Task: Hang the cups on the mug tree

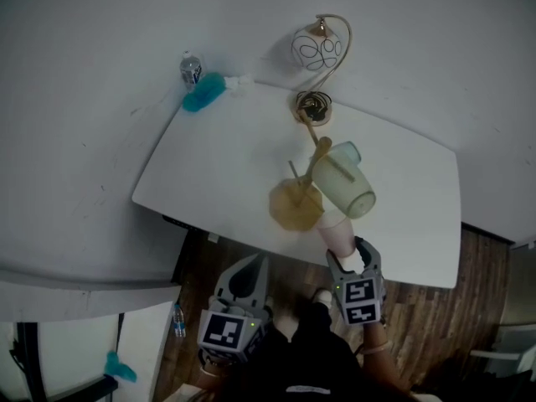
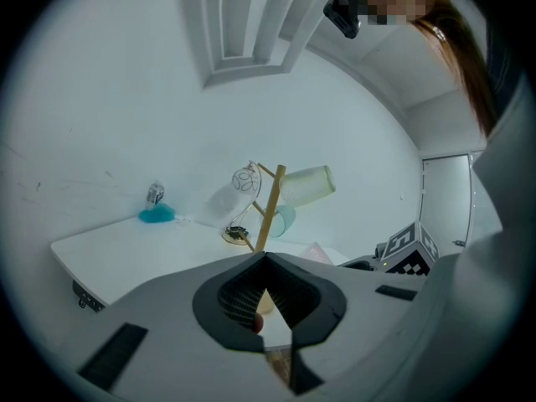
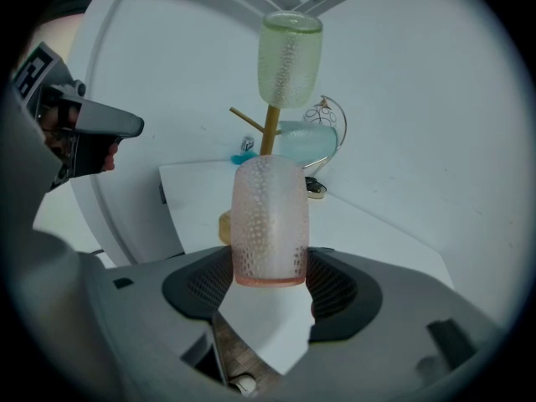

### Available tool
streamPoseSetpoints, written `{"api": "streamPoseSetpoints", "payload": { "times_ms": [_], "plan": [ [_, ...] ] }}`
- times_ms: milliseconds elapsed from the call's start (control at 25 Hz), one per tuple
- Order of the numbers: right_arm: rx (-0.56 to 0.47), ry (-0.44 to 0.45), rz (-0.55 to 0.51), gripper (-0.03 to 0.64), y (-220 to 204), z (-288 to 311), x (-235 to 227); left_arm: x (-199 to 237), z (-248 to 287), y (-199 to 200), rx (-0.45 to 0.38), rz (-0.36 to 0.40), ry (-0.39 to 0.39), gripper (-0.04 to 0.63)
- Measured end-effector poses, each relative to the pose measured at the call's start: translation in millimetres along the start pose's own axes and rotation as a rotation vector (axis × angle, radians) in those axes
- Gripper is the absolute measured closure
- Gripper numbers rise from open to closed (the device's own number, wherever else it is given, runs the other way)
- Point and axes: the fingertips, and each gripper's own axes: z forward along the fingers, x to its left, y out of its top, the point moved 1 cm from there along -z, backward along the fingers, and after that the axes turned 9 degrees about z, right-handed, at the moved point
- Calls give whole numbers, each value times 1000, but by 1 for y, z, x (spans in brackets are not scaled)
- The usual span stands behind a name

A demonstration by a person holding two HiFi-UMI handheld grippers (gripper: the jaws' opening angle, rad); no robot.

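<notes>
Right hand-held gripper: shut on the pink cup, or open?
Shut: jaws of the right hand-held gripper press both sides of the pink cup.

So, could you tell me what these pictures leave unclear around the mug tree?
- The pink cup: a handle, if it has one, shows in no view.
- The mug tree, its base: right gripper view, mostly behind the pink cup.
- The blue cup: head view, mostly covered by the green cup.
- The bottle, its label: head view, too small to read.
</notes>
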Motion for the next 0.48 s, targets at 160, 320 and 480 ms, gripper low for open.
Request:
{"api": "streamPoseSetpoints", "payload": {
  "times_ms": [160, 320, 480],
  "plan": [
    [15, 27, -19, 336, 2, 7, 3, 8, -2, -8, 7, -31, 44, 595],
    [27, 47, -41, 336, 5, 12, 6, 10, -5, -14, 10, -52, 74, 595],
    [39, 60, -65, 336, 7, 16, 8, 13, -6, -17, 10, -66, 100, 595]
  ]
}}
